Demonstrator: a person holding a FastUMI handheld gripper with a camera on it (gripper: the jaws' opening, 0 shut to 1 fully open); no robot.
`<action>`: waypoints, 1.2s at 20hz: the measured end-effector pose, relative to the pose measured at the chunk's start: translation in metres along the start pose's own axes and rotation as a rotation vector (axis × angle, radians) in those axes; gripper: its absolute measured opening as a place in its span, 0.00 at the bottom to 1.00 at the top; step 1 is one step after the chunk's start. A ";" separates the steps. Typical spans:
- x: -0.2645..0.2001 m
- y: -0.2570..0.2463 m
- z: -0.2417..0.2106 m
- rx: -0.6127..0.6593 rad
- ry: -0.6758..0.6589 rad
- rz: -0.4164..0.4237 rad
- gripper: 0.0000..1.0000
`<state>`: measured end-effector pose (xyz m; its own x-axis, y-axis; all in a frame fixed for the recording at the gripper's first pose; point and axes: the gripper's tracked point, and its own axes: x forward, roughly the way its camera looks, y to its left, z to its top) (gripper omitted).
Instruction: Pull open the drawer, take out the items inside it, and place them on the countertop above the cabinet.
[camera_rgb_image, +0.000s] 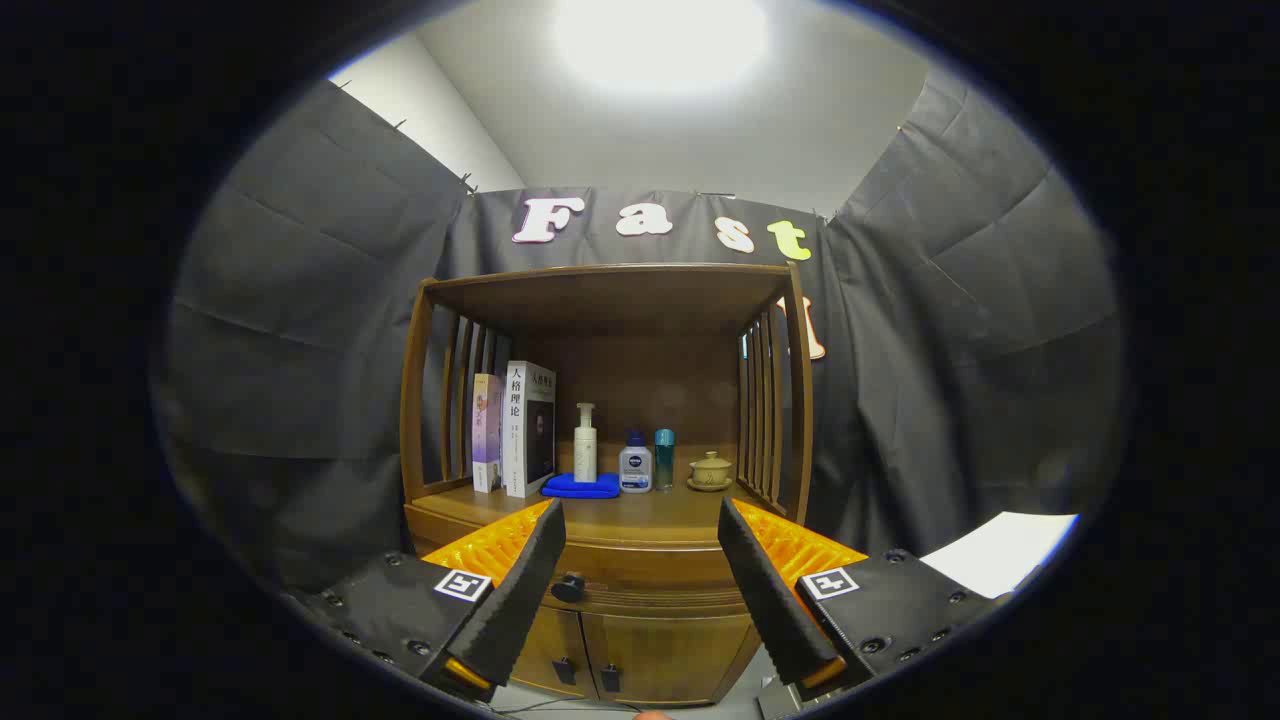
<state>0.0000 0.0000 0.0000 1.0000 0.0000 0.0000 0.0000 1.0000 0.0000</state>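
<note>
Here the claw (640, 560) stands wide and empty, with the closed drawer (650, 585) and its one round knob (568, 587) low between the fingers, nearer the left one; closing off-centre could let the small knob slip out. Beyond the fingers the countertop (680, 505) holds two books (515, 430), three bottles (632, 455), a blue cloth (582, 487) and what looks like one lidded cup (710, 470), so crowding risks a knock-over.

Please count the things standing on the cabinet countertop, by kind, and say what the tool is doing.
Books: 2
Bottles: 3
Blue cloth: 1
Lidded teacup: 1
Total: 7
The tool is open, its fingers apart before the closed drawer, whose knob lies between them.
</note>
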 end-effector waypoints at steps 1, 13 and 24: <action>0.001 0.003 -0.001 0.000 0.001 0.003 0.97; 0.017 0.014 -0.003 0.026 -0.003 0.032 0.97; 0.089 0.045 -0.062 0.069 0.128 0.074 0.97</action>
<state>0.0886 0.0446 -0.0625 0.9891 0.0784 -0.1248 -0.0696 0.9949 0.0732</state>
